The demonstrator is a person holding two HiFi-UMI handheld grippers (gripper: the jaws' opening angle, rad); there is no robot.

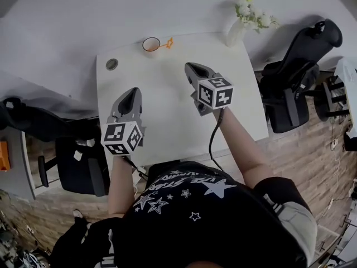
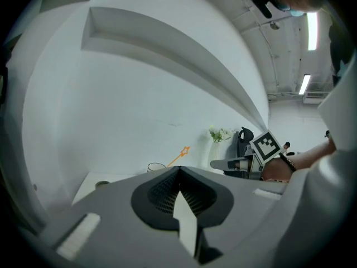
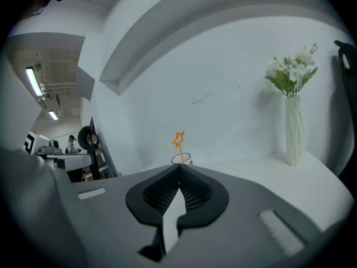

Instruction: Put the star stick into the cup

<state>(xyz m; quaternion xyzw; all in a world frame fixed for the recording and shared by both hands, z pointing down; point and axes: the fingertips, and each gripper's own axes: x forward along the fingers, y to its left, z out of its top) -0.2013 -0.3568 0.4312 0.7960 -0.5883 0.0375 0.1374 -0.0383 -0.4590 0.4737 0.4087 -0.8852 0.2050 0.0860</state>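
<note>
An orange star stick [image 1: 167,43] stands in a small cup [image 1: 150,44] at the far edge of the white table [image 1: 167,121], leaning right. The right gripper view has the star stick [image 3: 178,143] rising from the cup [image 3: 181,159] straight ahead. From the left gripper view the star stick [image 2: 179,156] slants out of the cup [image 2: 157,167]. My left gripper [image 1: 131,96] hovers over the table's near left, shut and empty. My right gripper [image 1: 191,68] is mid-table, well short of the cup, shut with nothing between its jaws.
A white vase with pale flowers [image 1: 241,22] stands at the table's far right corner. A small round grey disc [image 1: 112,64] lies near the far left corner. Black office chairs flank the table, one at the right [image 1: 298,74] and one at the left [image 1: 67,149].
</note>
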